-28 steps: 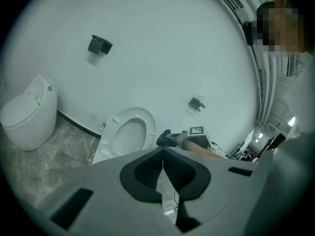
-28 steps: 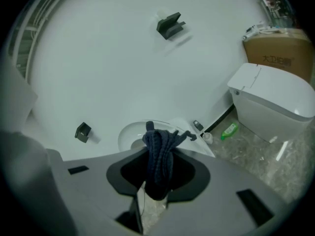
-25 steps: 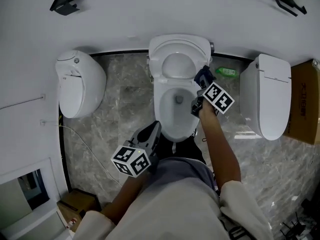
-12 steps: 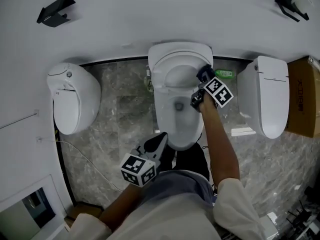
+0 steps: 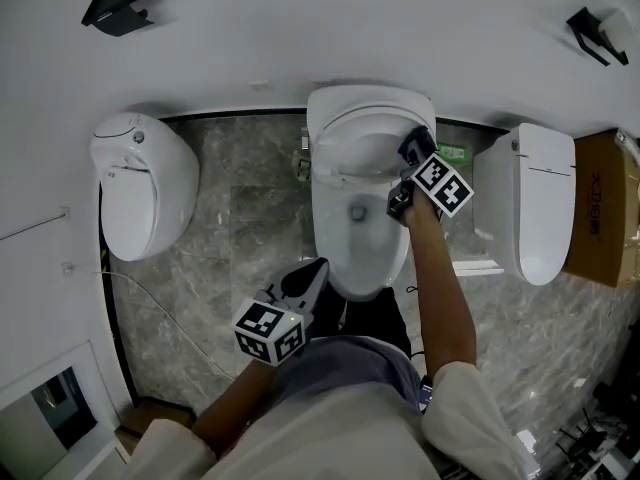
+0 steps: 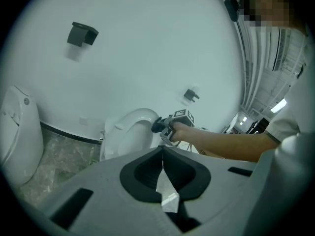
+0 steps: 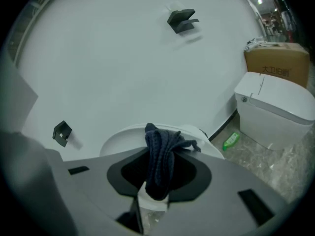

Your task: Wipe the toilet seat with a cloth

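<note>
Head view puts my left gripper (image 5: 315, 271) nearest me, just left of the toilet's front, jaws pressed together on nothing. Farther out, my right gripper (image 5: 405, 168) is clamped on the dark cloth (image 5: 414, 144), which bunches past the jaw tips. The cloth is at the back right of the seat (image 5: 323, 218), near the hinge; I cannot tell whether it touches. The seat ring runs long from me toward the wall, so I judge the next stroke follows its right side toward me. Only the right hand is in reach.
</note>
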Tool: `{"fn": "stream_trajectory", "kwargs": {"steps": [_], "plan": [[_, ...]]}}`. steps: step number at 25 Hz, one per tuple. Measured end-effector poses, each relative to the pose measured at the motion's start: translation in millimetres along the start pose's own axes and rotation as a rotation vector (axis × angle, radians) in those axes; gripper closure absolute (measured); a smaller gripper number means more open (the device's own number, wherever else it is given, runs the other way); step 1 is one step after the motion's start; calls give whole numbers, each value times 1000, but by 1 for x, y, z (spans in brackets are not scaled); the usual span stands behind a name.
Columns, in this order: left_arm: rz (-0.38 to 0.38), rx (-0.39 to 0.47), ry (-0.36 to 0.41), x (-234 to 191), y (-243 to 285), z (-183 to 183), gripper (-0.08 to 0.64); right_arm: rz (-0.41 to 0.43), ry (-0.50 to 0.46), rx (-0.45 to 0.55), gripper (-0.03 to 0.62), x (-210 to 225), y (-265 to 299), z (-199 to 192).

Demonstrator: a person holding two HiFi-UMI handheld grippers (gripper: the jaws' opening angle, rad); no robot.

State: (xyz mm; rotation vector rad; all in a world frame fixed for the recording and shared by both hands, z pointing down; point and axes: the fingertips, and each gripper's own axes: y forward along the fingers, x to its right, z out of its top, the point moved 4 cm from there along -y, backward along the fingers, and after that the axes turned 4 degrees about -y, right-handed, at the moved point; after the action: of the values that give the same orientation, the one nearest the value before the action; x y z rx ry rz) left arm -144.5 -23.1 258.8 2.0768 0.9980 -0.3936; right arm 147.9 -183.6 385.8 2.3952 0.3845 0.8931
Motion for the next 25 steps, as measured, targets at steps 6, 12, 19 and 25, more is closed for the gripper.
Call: {"fn": "stream_trajectory", "kwargs": {"steps": [6,12,19,25], "plan": [[-3,7,-14,-3,0,-1,551,30,-59,0,512,-14,-2,2],[8,10,-47,-1,1,-13,551,80,-77,5,509,-29,-2,4],[-7,12,-66,-6,-2,-14,551,108,-45,15,506,-50,-4,-2],[21,16,-89,-21,-12,-15,551,141,-66,7,506,-69,0,-11]]}}
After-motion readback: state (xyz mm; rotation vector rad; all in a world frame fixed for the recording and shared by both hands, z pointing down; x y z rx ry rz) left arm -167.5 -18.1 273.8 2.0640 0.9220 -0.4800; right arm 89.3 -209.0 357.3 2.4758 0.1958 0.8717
